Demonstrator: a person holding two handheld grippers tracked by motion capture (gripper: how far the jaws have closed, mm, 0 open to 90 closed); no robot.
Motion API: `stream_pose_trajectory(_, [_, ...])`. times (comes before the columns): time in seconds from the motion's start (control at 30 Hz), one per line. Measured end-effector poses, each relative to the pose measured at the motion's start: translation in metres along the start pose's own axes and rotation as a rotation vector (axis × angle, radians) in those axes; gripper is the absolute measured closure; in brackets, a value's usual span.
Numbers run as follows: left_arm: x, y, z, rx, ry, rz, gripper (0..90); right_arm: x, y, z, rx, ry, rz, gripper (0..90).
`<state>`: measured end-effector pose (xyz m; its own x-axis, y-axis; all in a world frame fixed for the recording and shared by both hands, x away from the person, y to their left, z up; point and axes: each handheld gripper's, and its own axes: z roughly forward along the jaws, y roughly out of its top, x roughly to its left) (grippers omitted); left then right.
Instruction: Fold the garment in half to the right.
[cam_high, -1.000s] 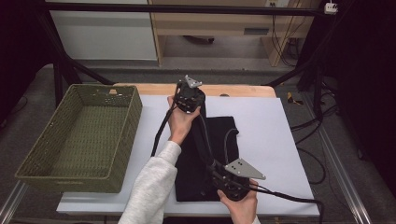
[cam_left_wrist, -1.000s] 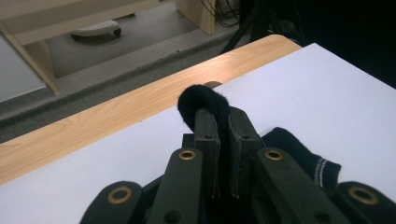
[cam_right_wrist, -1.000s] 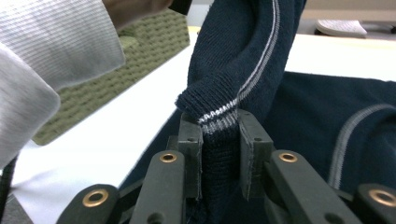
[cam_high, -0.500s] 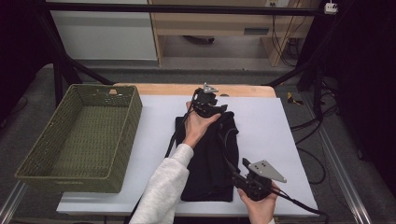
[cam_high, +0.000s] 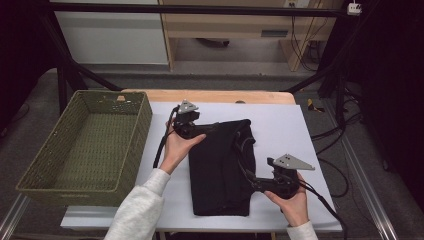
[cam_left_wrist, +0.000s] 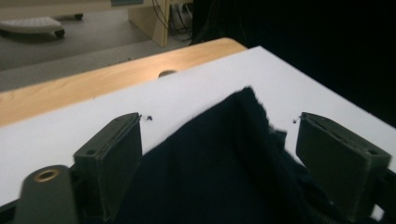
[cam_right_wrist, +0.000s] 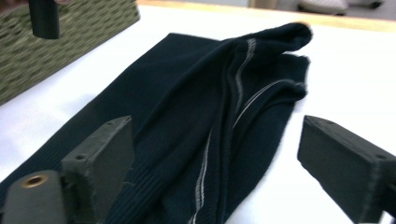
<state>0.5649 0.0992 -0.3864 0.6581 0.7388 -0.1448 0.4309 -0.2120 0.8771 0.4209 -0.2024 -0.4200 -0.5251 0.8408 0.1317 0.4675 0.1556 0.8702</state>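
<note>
Your folded dark navy knit garment (cam_high: 222, 167) lies lengthwise down the middle of the white-covered counter (cam_high: 295, 130), one narrow end near the counter's front edge and the other reaching toward the far wooden edge, where the cloth bunches up in a ridge. Your left gripper (cam_high: 189, 122) sits at that far end, its fingers (cam_left_wrist: 109, 161) having just been opening and now standing wide; the knit rises between them in the left gripper view, but neither pad presses on it. Your right gripper (cam_high: 260, 184) is low at the garment's right side, toward the front right corner of the counter, and its fingers (cam_right_wrist: 100, 163) have likewise just been spreading and stand wide apart, the ribbed edge with its pale stripe lying between them untouched. Both hands seem placed at opposite ends so that the fold could be laid flat and let go evenly (the bunched far corner suggests it may want smoothing). The empty green woven rectangular basket (cam_high: 82, 147) stands just off the counter's left edge, near enough to be the likely place for the folded piece, which is not yet in it.
</note>
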Motion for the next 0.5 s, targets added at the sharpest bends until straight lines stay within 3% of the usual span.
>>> stream_pose_trajectory(0.1, [0.002,-0.010,-0.010,0.025,0.001,0.012,8.1,-0.006,-0.001,0.000,0.040,0.030,-0.019,7.1])
stream_pose_trajectory(0.23, [0.003,-0.025,-0.024,0.037,-0.003,0.031,4.3,-0.009,-0.001,-0.001,0.068,0.027,-0.046,7.0])
stream_pose_trajectory(0.5, [-0.011,-0.054,-0.048,0.063,-0.050,0.042,3.1,-0.012,0.004,-0.006,0.062,0.039,-0.029,6.6])
